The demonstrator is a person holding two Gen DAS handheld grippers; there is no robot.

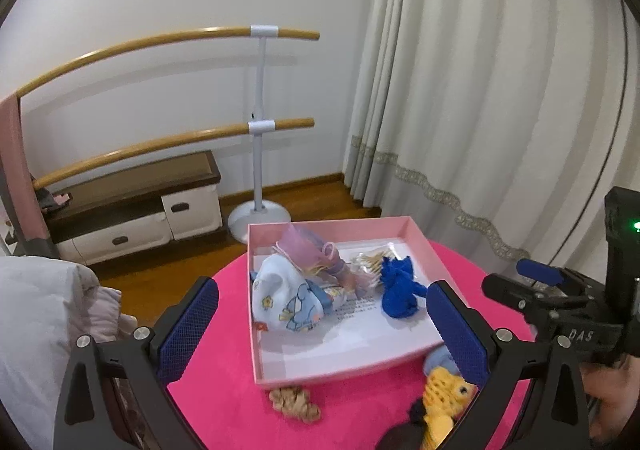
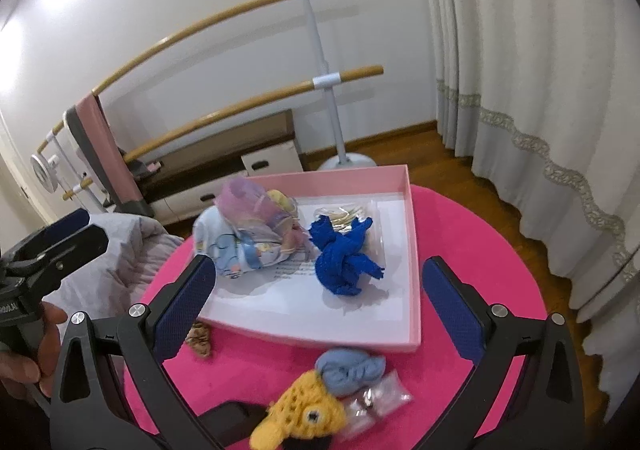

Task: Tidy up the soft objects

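Observation:
A pink box [image 1: 256, 350] [image 2: 414, 250] sits on a round magenta table [image 1: 224, 406] [image 2: 472, 234]. Inside it lie a bundle of patterned light cloth [image 1: 288, 300] [image 2: 240, 242], a crumpled blue cloth [image 1: 398, 290] [image 2: 342, 262] and a clear packet [image 1: 370, 262] [image 2: 344, 215]. In front of the box lie a yellow crocheted toy [image 1: 444, 402] [image 2: 304, 410], a pale blue cloth ball [image 1: 438, 360] [image 2: 350, 368] and a tan scrunchie [image 1: 294, 404] [image 2: 199, 340]. My left gripper [image 1: 324, 330] and right gripper [image 2: 324, 310] hover above the table, both open and empty.
A small clear bag [image 2: 378, 402] lies beside the yellow toy. Behind the table stand a ballet barre [image 1: 260, 121] [image 2: 328, 77], a low cabinet [image 1: 132, 209] and a long curtain [image 1: 500, 89] [image 2: 540, 69]. Grey bedding [image 1: 36, 322] [image 2: 120, 250] lies at the left.

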